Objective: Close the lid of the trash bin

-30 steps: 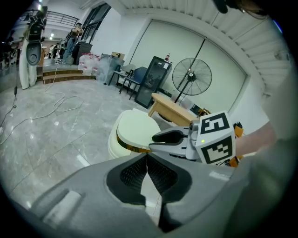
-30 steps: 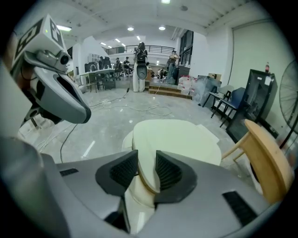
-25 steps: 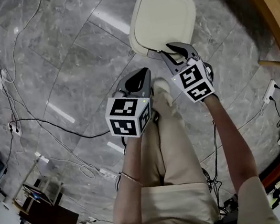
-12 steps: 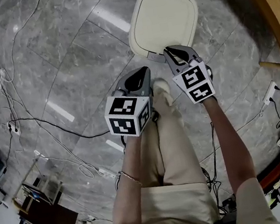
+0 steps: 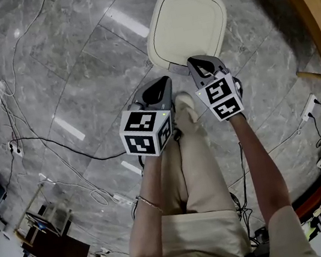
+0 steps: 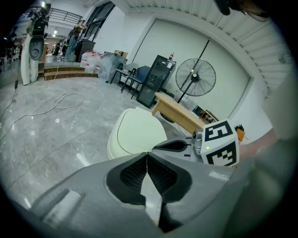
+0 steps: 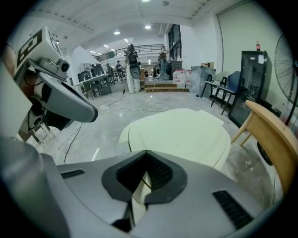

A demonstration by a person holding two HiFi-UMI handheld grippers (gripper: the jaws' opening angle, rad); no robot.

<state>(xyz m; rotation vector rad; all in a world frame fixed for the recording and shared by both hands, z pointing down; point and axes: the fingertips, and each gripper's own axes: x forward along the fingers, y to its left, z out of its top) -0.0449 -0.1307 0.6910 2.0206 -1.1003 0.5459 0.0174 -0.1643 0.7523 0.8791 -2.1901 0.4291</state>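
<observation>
**Jaws together on both sides, trash bin [image 5: 187, 26] closed**

Seen from the head view looking steeply down, a cream trash bin stands on a grey marble floor [image 5: 77, 65]. Its lid [image 5: 188, 19] lies flat and closed over the top. A person stands just short of it, with pale trousers and one shoe [image 5: 185, 106] showing below.

The left gripper [image 5: 165, 82] hangs near the bin's lower left corner, apart from it. In the left gripper view, its jaws meet at the tips with nothing between them [image 6: 147, 153].

The right gripper [image 5: 194, 62] points at the bin's near edge. In the right gripper view the lid fills the space just beyond its tips [image 7: 146, 152]. Its jaws have just been closing and now stand pressed together, holding nothing. Whether the tips touch the bin's rim cannot be told.

Curved wooden furniture [image 5: 300, 0] stands to the right of the bin. Thin black and white cables [image 5: 34, 138] trail across the floor at left, well apart from it. A pedestal fan [image 6: 195, 77] stands by the far wall in the left gripper view.
</observation>
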